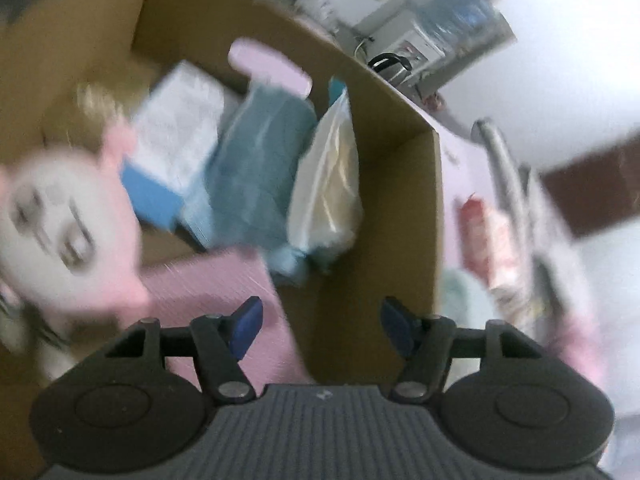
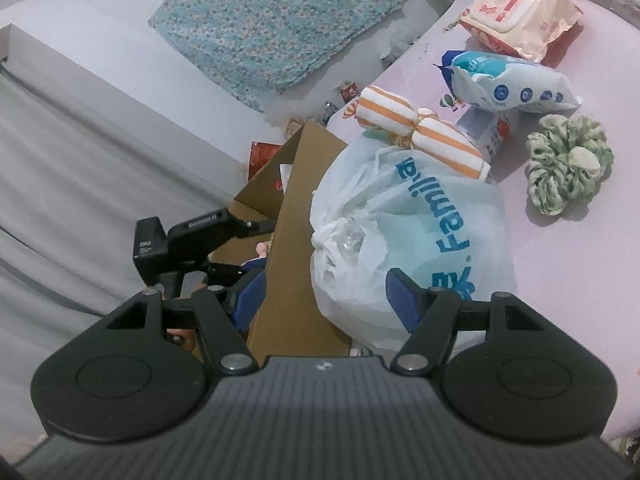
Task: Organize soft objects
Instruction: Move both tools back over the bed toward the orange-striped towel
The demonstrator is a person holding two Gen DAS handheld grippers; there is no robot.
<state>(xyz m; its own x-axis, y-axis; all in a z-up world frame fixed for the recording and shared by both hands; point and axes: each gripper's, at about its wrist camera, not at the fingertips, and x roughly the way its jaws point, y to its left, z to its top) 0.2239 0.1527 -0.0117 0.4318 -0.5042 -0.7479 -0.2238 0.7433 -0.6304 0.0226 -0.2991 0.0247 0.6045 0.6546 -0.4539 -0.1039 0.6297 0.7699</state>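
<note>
Over the cardboard box point(image 1: 400, 200), the left gripper point(image 1: 318, 330) is held with jaws parted and empty above a blurred plush doll point(image 1: 60, 216). Beside the box, the right gripper point(image 2: 324, 294), also parted, could snag the loose plastic bag point(image 2: 412, 232); its contents are hidden.

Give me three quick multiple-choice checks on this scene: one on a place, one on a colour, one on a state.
1. Where does the green scrunchie lie?
A. in the cardboard box
B. on the pink surface
C. in the white plastic bag

2. What colour are the stripes on the rolled towel?
A. orange
B. blue
C. black

3. How is the right claw?
A. shut on the towel
B. shut on the scrunchie
C. open

Answers:
1 B, it rests on the pink surface clear of the cardboard box.
2 A, orange and white bands.
3 C, blue fingertips apart before the white plastic bag.
</note>
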